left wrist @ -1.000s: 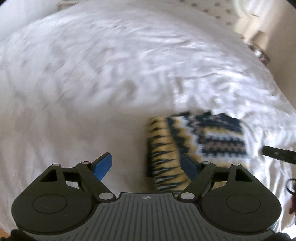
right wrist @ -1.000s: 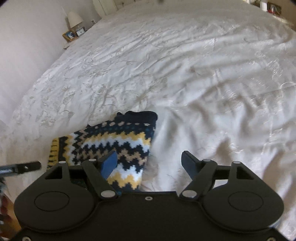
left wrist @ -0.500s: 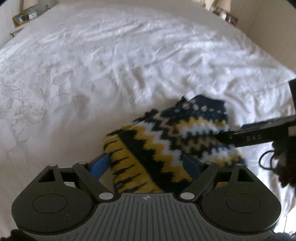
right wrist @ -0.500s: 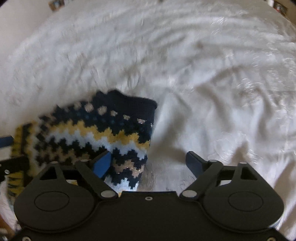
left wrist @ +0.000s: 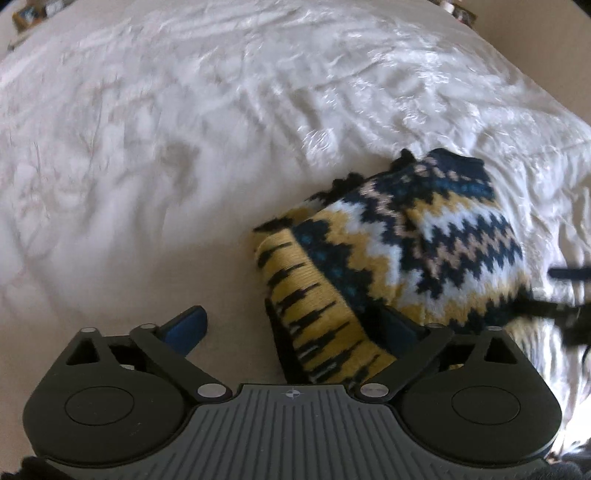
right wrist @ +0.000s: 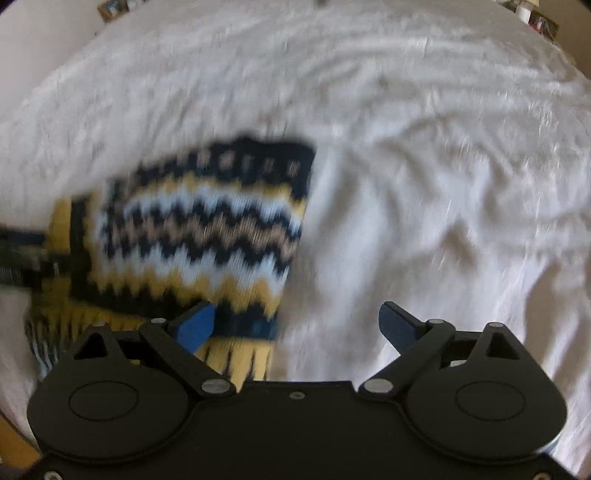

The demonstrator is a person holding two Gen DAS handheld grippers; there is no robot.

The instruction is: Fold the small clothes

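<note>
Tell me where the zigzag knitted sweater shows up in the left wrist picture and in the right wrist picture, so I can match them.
Left wrist view: the knitted sweater lies right of centre, its yellow ribbed hem running down between the opening fingers of the left gripper.
Right wrist view: the sweater lies left of centre, its near edge by the left finger of the opening right gripper.
Shared landmark: the sweater's dark navy band on the white bedspread.

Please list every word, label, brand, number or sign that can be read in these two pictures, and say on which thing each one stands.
No readable text in either view.
Left gripper: a small round crosshair mark on its grey ribbed body, no letters.
Knitted garment: a zigzag pattern only, no label in sight.
Small framed objects beyond the bed: too small and blurred to read.
</note>
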